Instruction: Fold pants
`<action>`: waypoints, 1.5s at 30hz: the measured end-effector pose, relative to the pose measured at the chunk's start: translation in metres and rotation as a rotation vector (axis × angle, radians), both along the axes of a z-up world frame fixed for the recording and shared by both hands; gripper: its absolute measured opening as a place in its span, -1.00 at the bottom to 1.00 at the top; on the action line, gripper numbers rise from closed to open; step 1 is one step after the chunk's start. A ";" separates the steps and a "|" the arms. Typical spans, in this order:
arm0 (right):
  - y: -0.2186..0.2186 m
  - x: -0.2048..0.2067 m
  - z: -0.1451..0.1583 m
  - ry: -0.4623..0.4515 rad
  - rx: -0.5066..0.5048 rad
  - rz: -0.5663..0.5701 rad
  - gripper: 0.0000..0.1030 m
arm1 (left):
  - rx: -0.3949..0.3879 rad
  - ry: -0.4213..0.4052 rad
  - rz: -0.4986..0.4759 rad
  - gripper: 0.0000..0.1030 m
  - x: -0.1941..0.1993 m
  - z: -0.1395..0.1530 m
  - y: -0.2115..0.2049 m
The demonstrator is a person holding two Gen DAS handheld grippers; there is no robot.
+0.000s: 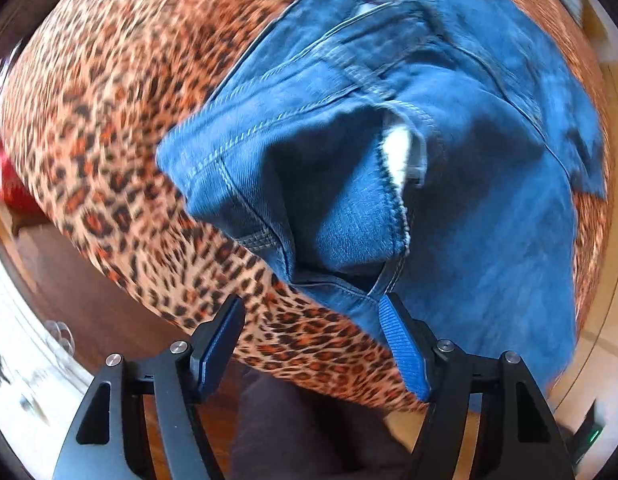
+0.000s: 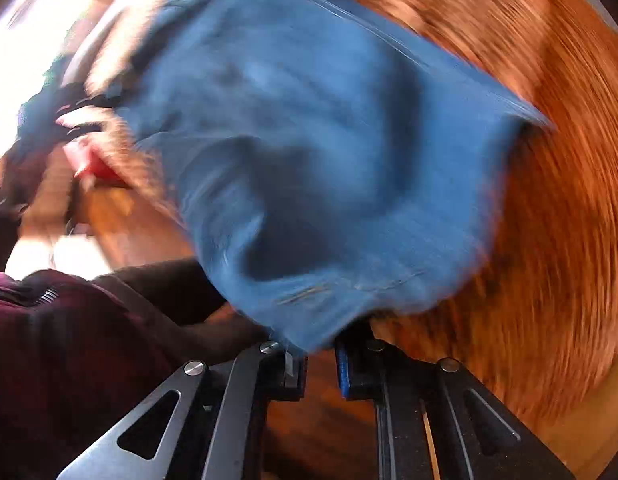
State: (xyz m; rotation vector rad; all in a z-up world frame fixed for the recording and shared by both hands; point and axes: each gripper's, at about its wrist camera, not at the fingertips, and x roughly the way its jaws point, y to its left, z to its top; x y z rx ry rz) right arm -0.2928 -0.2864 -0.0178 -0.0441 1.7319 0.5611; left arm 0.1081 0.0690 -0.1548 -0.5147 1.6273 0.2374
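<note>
Blue jeans (image 1: pixel 429 160) lie bunched on a leopard-print cover (image 1: pixel 109 120), with white pocket lining showing at an opening. My left gripper (image 1: pixel 309 312) points down over the near edge of the denim, jaws wide open. Its right pad (image 1: pixel 401 344) rests against the cloth and the left finger stands over the print. The right wrist view is motion-blurred. There the jeans (image 2: pixel 309 140) hang in a blue mass, and their lower edge runs down between the narrow jaws of my right gripper (image 2: pixel 321 344), which is shut on it.
The leopard-print cover (image 2: pixel 549 160) fills the right side as an orange blur. A person's dark maroon sleeve (image 2: pixel 69 340) is at lower left. Wooden floor (image 1: pixel 89 300) and a white patterned surface (image 1: pixel 21 360) border the cover. Dark cloth (image 1: pixel 289 420) sits below the left gripper.
</note>
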 end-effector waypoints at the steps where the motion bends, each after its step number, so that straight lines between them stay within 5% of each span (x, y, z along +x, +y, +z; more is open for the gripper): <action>1: -0.017 -0.001 0.005 -0.002 0.008 -0.099 -0.61 | 0.005 -0.021 -0.020 0.34 0.001 0.005 0.001; 3: -0.053 0.004 0.023 -0.059 0.073 -0.351 -0.08 | 0.022 -0.084 -0.036 0.40 0.016 0.017 0.010; 5: -0.077 0.011 0.041 -0.170 0.122 -0.553 0.69 | 0.029 -0.102 -0.020 0.44 0.032 0.019 0.019; 6: -0.081 0.014 0.037 -0.216 0.133 -0.628 0.73 | 0.015 -0.089 -0.003 0.44 0.041 0.013 0.024; 12: -0.077 0.047 -0.019 -0.265 0.017 -0.813 0.62 | -0.005 -0.009 -0.030 0.48 0.073 -0.023 0.020; 13: -0.076 0.054 -0.029 -0.264 -0.021 -0.811 0.45 | 0.006 -0.007 -0.053 0.48 0.075 -0.024 0.014; 14: -0.070 0.060 -0.039 -0.250 -0.038 -0.789 -0.33 | 0.015 -0.008 -0.073 0.48 0.075 -0.026 0.008; 15: -0.068 0.067 -0.044 -0.248 -0.072 -0.764 -0.71 | 0.019 -0.014 -0.083 0.44 0.075 -0.023 0.005; 17: -0.059 0.079 -0.029 -0.287 -0.089 -0.714 -0.78 | 0.023 -0.076 -0.078 0.39 0.073 -0.008 0.003; 21: -0.073 0.110 0.009 -0.415 -0.162 -0.707 -0.78 | 0.157 -0.174 -0.062 0.37 0.074 0.001 0.009; 24: -0.079 0.121 -0.023 -0.289 -0.278 -0.693 -0.71 | 0.076 -0.096 -0.023 -0.09 0.072 -0.008 0.032; 26: -0.079 0.116 -0.028 -0.269 -0.278 -0.716 -0.66 | 0.047 -0.115 0.042 -0.09 0.067 -0.004 0.054; 28: -0.080 0.111 -0.020 -0.292 -0.266 -0.741 -0.36 | 0.064 -0.144 0.085 -0.01 0.075 0.005 0.073; 29: -0.090 0.104 -0.008 -0.309 -0.252 -0.763 -0.20 | 0.067 -0.153 0.096 0.00 0.082 0.009 0.080; 33: -0.102 0.127 0.029 -0.351 -0.116 -0.822 -0.08 | 0.031 -0.185 0.094 0.20 0.127 0.024 0.081; 37: -0.079 0.180 0.039 -0.386 0.043 -0.868 0.16 | 0.040 -0.203 0.052 0.41 0.178 0.027 0.074; 45: -0.065 0.284 -0.028 -0.275 0.150 -1.027 0.16 | 0.048 -0.104 0.071 0.38 0.239 -0.027 0.038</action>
